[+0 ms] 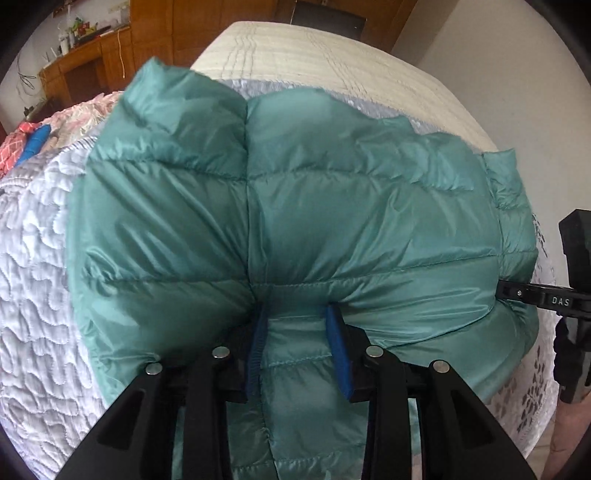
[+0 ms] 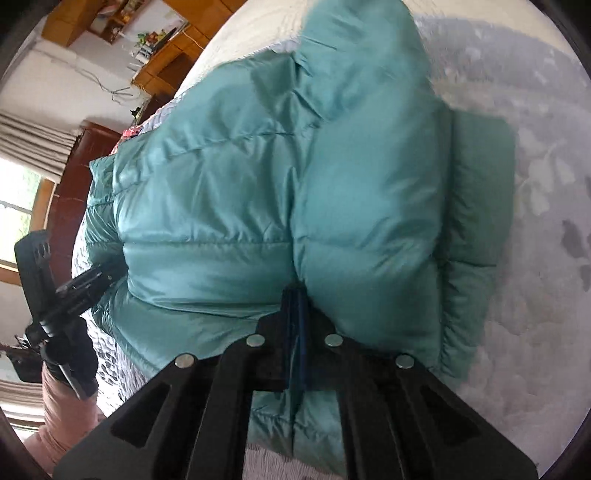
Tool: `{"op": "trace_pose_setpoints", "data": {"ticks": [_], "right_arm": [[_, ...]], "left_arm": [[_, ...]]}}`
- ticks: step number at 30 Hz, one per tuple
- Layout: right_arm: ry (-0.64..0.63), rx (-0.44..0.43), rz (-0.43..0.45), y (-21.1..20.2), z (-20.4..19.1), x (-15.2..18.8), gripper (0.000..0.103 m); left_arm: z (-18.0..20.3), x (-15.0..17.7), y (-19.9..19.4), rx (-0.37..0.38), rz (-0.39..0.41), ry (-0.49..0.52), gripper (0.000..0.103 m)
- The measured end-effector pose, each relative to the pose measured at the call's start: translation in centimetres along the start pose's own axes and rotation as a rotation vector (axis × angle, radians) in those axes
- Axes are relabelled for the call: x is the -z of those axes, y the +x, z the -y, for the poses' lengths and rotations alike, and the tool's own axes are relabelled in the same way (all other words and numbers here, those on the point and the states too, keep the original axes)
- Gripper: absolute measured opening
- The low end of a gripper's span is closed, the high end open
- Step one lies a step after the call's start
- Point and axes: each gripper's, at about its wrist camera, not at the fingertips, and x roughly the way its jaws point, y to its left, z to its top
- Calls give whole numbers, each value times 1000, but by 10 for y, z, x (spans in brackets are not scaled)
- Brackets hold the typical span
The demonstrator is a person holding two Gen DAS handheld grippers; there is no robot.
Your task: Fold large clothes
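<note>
Teal puffer jacket point(image 1: 295, 206) lies spread over the white quilted bedspread point(image 1: 33, 280) of the bed, its padded panels puffed up and one sleeve point(image 2: 476, 236) tucked flat beneath the body on the far side in the right wrist view. The left gripper point(image 1: 297, 345) reaches in low along the near hem, its blue-padded fingers point(image 1: 338, 354) set moderately apart with a fold of the jacket bulging up between them (the pads touch the fabric on both sides, but the gap is too wide to call a firm pinch). The right gripper point(image 2: 295, 321) comes in at the jacket's other end, rolled about a quarter turn so the bed appears tilted in its camera; its fingers point(image 2: 297, 332) are drawn nearly together, clamping a thin edge of the jacket right at a seam. In the left wrist view the right gripper shows at the frame's right edge, level with the jacket's side. A pink-sleeved forearm point(image 2: 62, 413) holds the left gripper from below. Wooden cabinets point(image 1: 155, 33) stand beyond the bed, and pink patterned cloth point(image 1: 44, 129) lies at the bedspread's far left.
</note>
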Motion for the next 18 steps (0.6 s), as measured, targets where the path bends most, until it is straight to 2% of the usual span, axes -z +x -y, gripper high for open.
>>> {"op": "trace_pose_setpoints", "data": {"ticks": [6, 9, 10, 11, 16, 18], "right_arm": [[34, -25, 8, -6, 5, 1, 1], [0, -18, 56, -32, 1, 8, 19], [-7, -18, 76, -41, -1, 10, 33], [-13, -13, 108, -54, -2, 14, 47], [-19, 24, 229, -107, 11, 24, 65], [5, 21, 255, -120, 24, 26, 68]], "left_arm": [[2, -7, 5, -15, -13, -20, 34], [1, -10, -11, -15, -15, -38, 34], [1, -11, -21, -17, 0, -37, 38], [0, -10, -28, -20, 15, -35, 46], [-25, -2, -84, -43, 132, -74, 68], [-49, -1, -99, -68, 166, -119, 72]]}}
